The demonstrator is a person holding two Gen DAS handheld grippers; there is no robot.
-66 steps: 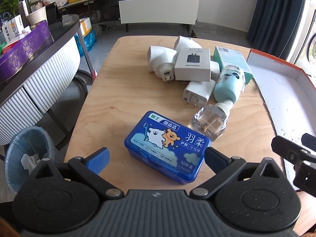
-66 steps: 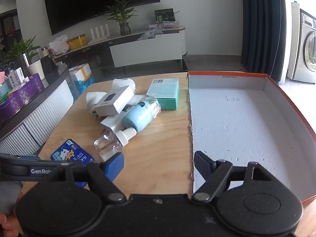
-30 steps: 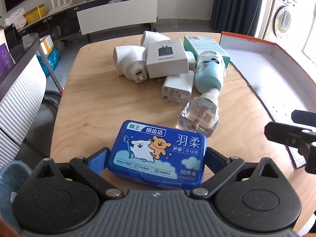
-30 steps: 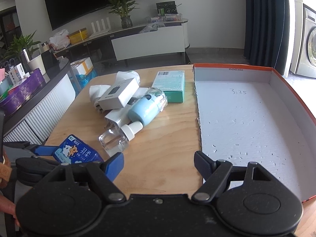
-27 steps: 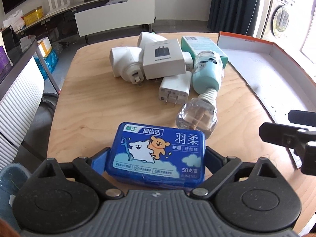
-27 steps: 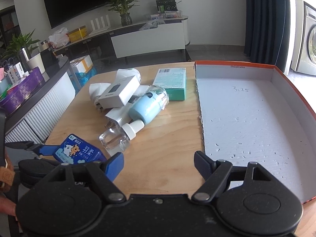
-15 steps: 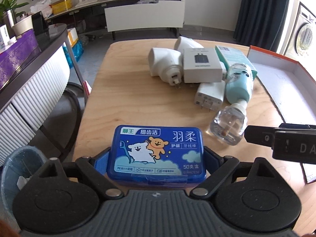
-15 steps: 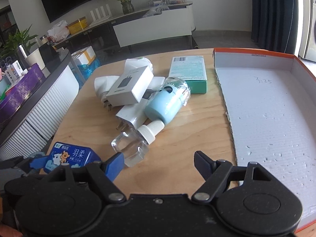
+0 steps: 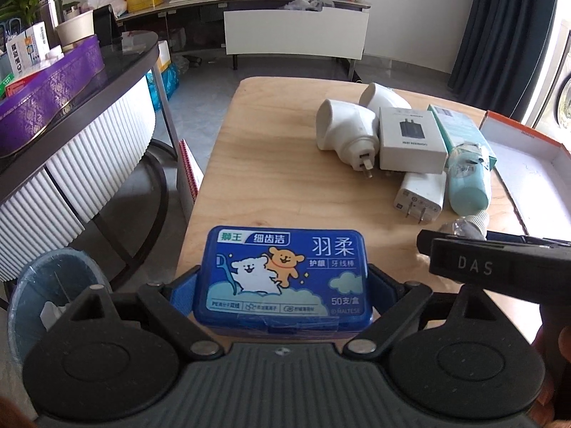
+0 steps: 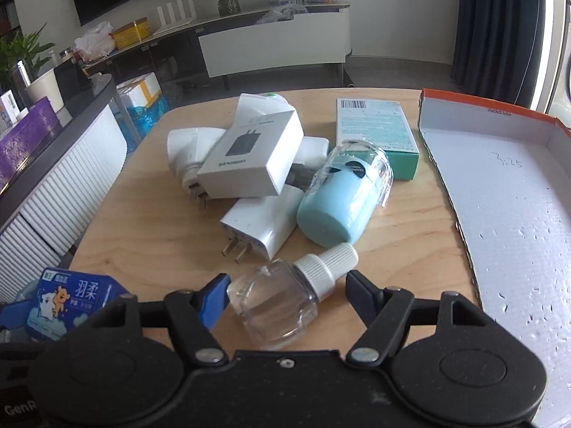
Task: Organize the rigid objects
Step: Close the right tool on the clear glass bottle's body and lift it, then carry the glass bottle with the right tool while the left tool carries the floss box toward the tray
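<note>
**Two grippers, two objects: floss box clamped, bottle between closing jaws**

Left gripper (image 9: 282, 285): both blue pads pressed against the short ends of the blue rectangular plastic floss-pick box with cartoon bear and dog label (image 9: 283, 280); box held label-up, clear of the light wooden round-cornered table (image 9: 278, 185), over its near edge; same box visible at lower left of the right wrist view (image 10: 69, 301).

Right gripper (image 10: 285, 294): jaws closing around the clear glass bottle with ribbed white screw cap (image 10: 285, 294); bottle lies on its side on the table, cap toward the far right; left pad appears just at the glass, right pad apart from the cap, so not yet clamped.

Pile beyond the bottle, on the table: pale blue cylindrical device under a clear plastic cover (image 10: 344, 198), lying just beyond the cap; white two-pin charger (image 10: 262, 226) beside it, pins toward the camera; white square carton printed with a black charger (image 10: 251, 157) resting on top of the white plug adapter (image 10: 183, 151); teal rectangular carton (image 10: 376, 132) at the far side.

Orange-edged shallow cardboard tray with white floor (image 10: 517, 192) to the right of the pile; handwritten marks on its floor.
</note>
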